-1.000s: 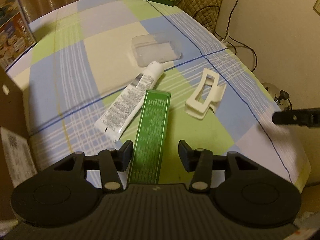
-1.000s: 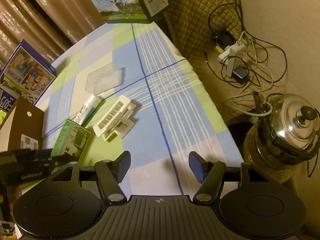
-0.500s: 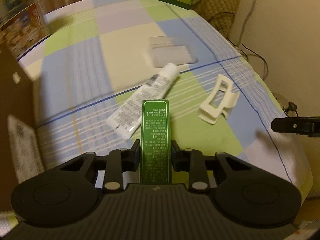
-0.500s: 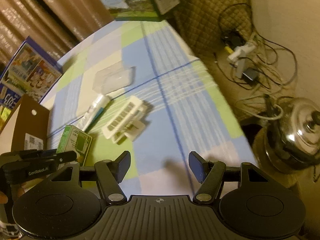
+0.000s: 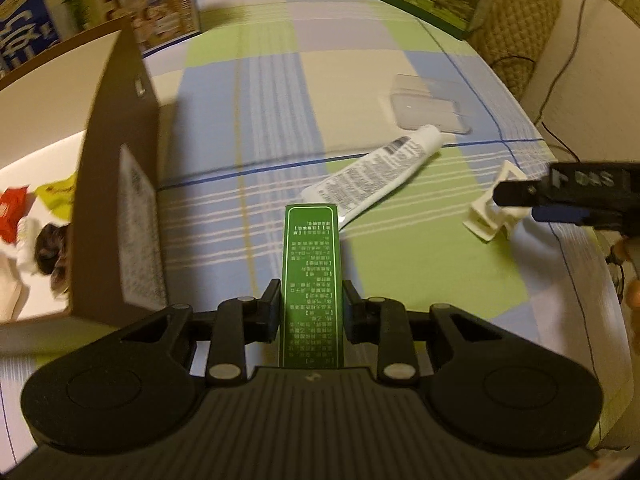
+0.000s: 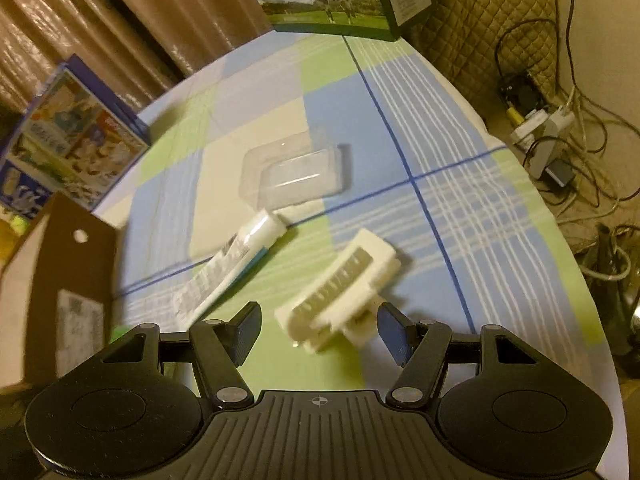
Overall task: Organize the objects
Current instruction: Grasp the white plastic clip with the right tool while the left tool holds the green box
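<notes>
My left gripper [image 5: 311,304] has lifted the green box [image 5: 311,280], fingers clamped, beside the cardboard box [image 5: 116,184]; right gripper [image 6: 318,330], fingers apart, now straddles the white hair clip [image 6: 340,292] on the table [image 6: 440,208]. Drop-off next, prob.

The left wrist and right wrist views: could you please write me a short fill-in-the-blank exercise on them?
1. The left gripper is shut on a long ____ box.
2. The right gripper is ____, its fingers either side of the white hair clip.
3. The white tube's cap points toward the clear plastic ____.

Missing words: green; open; tray
</notes>
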`<state>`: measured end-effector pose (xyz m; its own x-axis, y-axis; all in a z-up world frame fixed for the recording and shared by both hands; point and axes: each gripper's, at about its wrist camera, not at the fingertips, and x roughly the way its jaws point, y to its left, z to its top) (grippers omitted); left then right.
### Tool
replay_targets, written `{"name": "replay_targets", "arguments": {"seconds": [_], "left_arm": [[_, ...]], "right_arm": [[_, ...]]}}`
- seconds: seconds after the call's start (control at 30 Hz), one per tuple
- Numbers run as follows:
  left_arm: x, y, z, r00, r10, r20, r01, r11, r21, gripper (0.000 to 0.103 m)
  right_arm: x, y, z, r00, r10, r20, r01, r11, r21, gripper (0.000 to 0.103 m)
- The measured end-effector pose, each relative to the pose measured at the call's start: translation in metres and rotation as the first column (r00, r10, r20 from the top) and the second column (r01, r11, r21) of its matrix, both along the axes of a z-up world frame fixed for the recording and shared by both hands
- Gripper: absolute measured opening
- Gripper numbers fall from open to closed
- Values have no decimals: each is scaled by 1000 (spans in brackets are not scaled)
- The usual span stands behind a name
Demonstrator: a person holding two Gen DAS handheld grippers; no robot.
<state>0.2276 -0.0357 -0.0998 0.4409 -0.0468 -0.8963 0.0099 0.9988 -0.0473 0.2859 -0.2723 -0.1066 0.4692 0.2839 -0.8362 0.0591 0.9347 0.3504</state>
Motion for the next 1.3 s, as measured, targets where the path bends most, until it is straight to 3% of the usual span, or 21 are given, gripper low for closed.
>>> {"name": "replay_targets", "arguments": {"seconds": [0.23,0.37,0.47,0.57,0.67,0.87,0.93,1.13,1.3], "left_arm": [[-9,12,-1,998,58,-7,-58,998,9,25],[-12,16,-2,997,76,-11,-76,997,12,25],[-14,17,-3,997,79,-16,-79,997,23,25],[-15,17,-5,997,78,-24,-77,997,22,25],[-18,17,-5,997,77,-24,-76,997,23,25],[-28,18,-5,996,77,-33,-77,997,17,25],[-34,18,-5,996,77,-37,-76,997,12,25],[-44,18,-10,995,84,-62,-84,996,0,26],[-42,17,-14,994,85,-71,-85,996,-1,26]], "right_arm": [[23,23,-16,1000,20,-2,-20,990,-142,62],[26,32,-25,995,100,12,-96,977,-190,61],[24,39,-29,979,202,29,-190,954,-233,54],[15,46,-31,942,331,52,-310,921,-237,43],[1,48,-34,892,447,73,-421,877,-233,41],[-38,47,-36,750,653,104,-629,754,-189,40],[-49,46,-36,757,648,90,-626,757,-185,40],[-63,34,-31,846,528,81,-512,844,-158,48],[-71,38,-23,868,489,82,-462,857,-228,51]]}}
